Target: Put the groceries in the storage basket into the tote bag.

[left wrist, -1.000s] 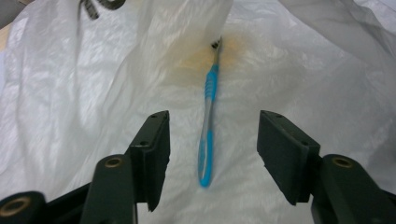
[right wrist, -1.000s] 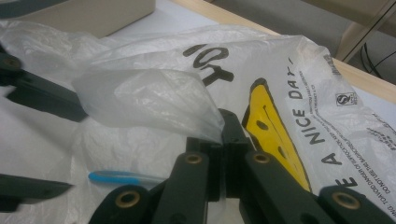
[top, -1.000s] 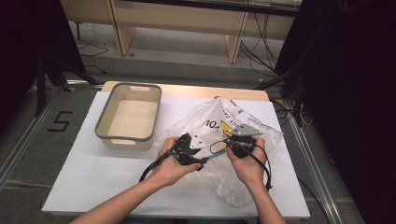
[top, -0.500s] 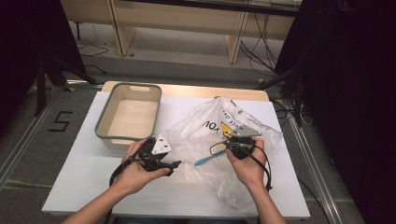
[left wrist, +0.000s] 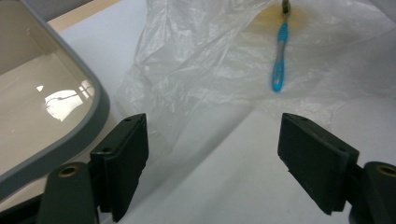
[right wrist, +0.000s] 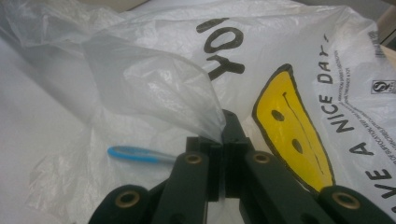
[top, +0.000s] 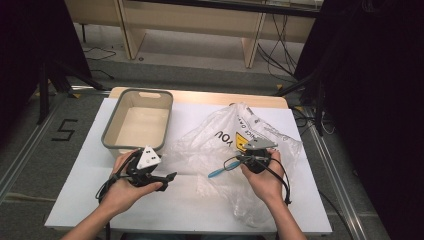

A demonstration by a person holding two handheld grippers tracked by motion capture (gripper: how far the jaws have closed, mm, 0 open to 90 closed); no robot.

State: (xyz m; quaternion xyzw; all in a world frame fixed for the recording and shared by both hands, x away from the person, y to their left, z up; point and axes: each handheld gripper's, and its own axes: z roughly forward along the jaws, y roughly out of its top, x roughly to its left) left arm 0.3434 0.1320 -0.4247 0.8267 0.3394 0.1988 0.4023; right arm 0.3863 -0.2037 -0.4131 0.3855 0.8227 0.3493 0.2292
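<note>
On the left side of the white table [top: 75, 200] sits a grey-rimmed tub [top: 137, 121] with a pale inside, its near corner just beside the left gripper [top: 167, 176]. A hand [top: 122, 192] holds that gripper low over the bare tabletop, pointing right toward the bag. Its jaws stand wide apart with nothing between them; the left gripper view looks between the two black pads [left wrist: 126, 158] at the white surface, with the tub's rim [left wrist: 70, 135] close on one side and the crumpled edge of the bag ahead.

Toward the middle lies a clear plastic bag [top: 210, 145], rumpled and spread across the table, printed with black letters and a yellow smiley face [right wrist: 292, 130]. A blue toothbrush [top: 218, 172] shows through the thin film, its handle angled down toward the person; it seems to lie inside the bag, though the folds make that hard to settle. In the left gripper view the toothbrush [left wrist: 279, 60] lies well beyond the open jaws, apart from them.

Farther right, the right gripper [top: 239, 161] is held by the other hand [top: 265, 180] over the bag. Its jaws are pressed together on a fold of the plastic, and in the right gripper view a peak of film [right wrist: 163, 88] rises from between the closed tips. The toothbrush [right wrist: 133, 154] lies just beside those jaws, not pinched by them.
</note>
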